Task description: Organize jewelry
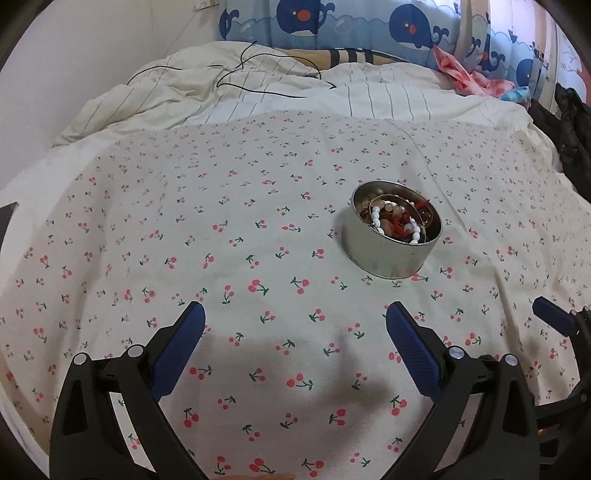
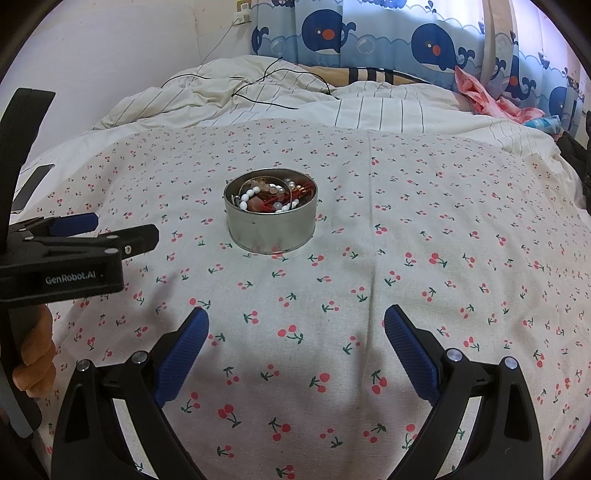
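A round metal tin (image 1: 388, 254) (image 2: 271, 232) stands on the cherry-print cloth (image 1: 221, 229) (image 2: 406, 221). Inside it lies a heap of jewelry (image 1: 397, 218) (image 2: 275, 199): a white bead bracelet, pinkish beads, red cord and thin gold rings. My left gripper (image 1: 295, 314) is open with nothing between its blue pads, and the tin sits ahead and to its right. My right gripper (image 2: 295, 317) is open too and holds nothing; the tin is ahead, slightly left. The left gripper (image 2: 110, 229) also shows side-on at the left of the right wrist view, held by a hand (image 2: 35, 354).
A striped duvet (image 1: 258, 88) with a thin black cable (image 1: 258, 70) lies behind the cloth. Whale-print curtains (image 2: 369, 33) hang at the back. Pink fabric (image 2: 480, 96) and dark clothing (image 1: 569, 125) sit at the right. A dark flat object (image 2: 33, 181) lies at the left edge.
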The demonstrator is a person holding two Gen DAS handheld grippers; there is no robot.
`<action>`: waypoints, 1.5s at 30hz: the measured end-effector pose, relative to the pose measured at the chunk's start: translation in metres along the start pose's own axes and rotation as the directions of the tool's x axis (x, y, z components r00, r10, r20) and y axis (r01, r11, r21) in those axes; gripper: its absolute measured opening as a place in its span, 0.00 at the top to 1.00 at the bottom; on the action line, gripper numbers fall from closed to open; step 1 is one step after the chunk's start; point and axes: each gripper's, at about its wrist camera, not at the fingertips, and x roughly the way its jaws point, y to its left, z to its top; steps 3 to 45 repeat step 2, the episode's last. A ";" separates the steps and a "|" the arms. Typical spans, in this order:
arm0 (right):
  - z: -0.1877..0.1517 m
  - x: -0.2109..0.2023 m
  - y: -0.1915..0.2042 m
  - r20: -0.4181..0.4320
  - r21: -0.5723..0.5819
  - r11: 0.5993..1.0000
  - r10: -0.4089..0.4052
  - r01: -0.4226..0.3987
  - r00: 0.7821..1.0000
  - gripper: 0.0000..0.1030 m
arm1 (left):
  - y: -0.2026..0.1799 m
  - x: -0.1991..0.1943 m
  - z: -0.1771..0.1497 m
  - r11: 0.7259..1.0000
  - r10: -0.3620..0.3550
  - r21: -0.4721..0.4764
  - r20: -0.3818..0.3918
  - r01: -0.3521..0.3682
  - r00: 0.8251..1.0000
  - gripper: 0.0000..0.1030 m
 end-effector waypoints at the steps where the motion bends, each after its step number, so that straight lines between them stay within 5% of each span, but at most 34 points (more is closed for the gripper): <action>1: 0.000 0.000 0.000 0.000 0.000 1.000 0.001 -0.001 1.000 0.11 | 0.001 0.001 0.000 1.000 -0.004 -0.003 -0.006 0.004 1.000 0.08; 45: 0.000 0.000 0.000 0.000 0.000 1.000 0.001 -0.001 1.000 0.11 | 0.001 0.002 0.000 1.000 -0.006 -0.005 -0.008 0.006 1.000 0.08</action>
